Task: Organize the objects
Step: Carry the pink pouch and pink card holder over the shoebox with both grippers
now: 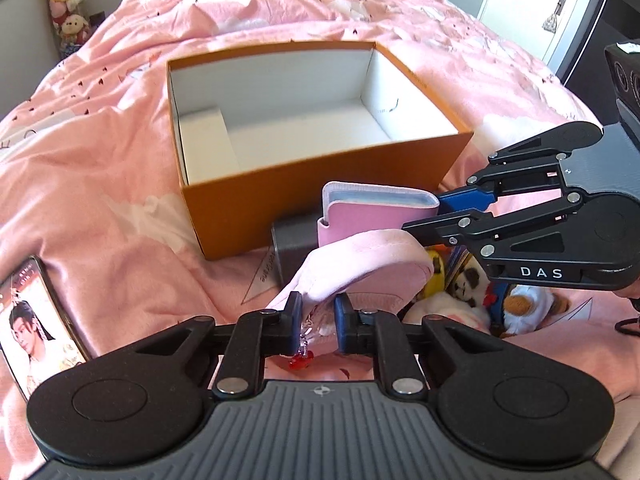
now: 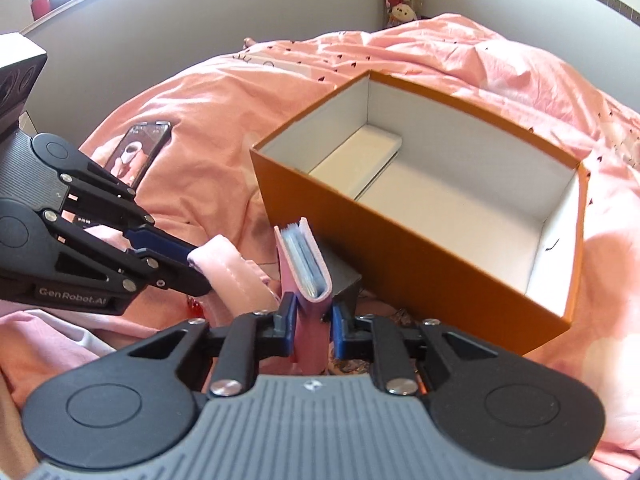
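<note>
An open orange box (image 1: pixel 320 200) with a white inside sits on the pink bedding, with only a white insert at one end. In front of it my left gripper (image 1: pixel 318 312) is shut on a soft pink fabric pouch (image 1: pixel 360 256), from which a red charm (image 1: pixel 300 362) hangs. My right gripper (image 2: pixel 313 314) is shut on a pink card holder (image 2: pixel 289 272) held on edge just before the box's (image 2: pixel 400 256) near wall. In the left wrist view the right gripper (image 1: pixel 428 216) comes in from the right, gripping the card holder (image 1: pixel 368 220). The left gripper (image 2: pixel 196 268) and pouch (image 2: pixel 228 268) show at the left.
A phone (image 1: pixel 36 320) with a lit screen lies on the bedding to the left, also in the right wrist view (image 2: pixel 140 148). A small grey box (image 1: pixel 292 240) stands against the orange box. Several small plush toys (image 1: pixel 468 292) lie under the right gripper. A door (image 1: pixel 540 8) is far right.
</note>
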Available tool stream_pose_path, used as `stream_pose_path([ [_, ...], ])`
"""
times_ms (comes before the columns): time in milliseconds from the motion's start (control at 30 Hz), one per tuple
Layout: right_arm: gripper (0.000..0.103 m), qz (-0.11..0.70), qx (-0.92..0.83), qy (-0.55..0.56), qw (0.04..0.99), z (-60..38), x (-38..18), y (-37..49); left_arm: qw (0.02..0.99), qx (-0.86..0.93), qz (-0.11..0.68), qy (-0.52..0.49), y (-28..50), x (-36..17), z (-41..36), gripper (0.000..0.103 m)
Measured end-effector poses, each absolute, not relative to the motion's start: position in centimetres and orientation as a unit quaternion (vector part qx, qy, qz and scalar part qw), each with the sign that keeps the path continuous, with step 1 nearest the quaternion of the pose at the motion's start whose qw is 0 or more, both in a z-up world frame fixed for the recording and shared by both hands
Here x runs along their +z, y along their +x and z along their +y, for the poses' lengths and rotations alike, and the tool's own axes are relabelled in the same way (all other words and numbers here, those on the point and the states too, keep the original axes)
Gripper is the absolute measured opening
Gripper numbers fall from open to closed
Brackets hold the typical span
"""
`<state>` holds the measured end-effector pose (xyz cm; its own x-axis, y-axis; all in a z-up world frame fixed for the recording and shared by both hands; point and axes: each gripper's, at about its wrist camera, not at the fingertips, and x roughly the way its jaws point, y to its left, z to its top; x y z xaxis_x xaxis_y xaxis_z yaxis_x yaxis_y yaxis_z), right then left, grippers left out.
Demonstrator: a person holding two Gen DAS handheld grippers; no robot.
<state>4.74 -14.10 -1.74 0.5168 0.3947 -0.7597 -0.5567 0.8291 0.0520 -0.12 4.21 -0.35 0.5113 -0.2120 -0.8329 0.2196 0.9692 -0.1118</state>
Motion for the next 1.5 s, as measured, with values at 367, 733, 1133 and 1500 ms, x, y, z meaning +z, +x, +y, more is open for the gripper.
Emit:
stream_pose_path([
  [367,0.019,0.373,0.255,-0.036,0.891,-18.1,3.5,5.4,0.899,-0.139,0.413,-0.038,0.4,4.0,3.8,0.017],
  [733,0.018,0.322,0.218,-0.050,0.920,-20.1,7.7,7.6,0.921,-0.125,0.367,-0.044,4.2,6.9,5.1,0.016],
  [1133,0.018,0.376,0.228,-0.044,0.897,-19.0,5.1,16.3,0.910,-0.096,0.403,-0.010,11.7,7.2,8.2,0.010],
  [1500,0.018,0.514,0.292,0.013,0.806,-17.1,-2.7,24.0,0.879,-0.103,0.463,-0.045,16.3,3.5,9.8,0.009],
])
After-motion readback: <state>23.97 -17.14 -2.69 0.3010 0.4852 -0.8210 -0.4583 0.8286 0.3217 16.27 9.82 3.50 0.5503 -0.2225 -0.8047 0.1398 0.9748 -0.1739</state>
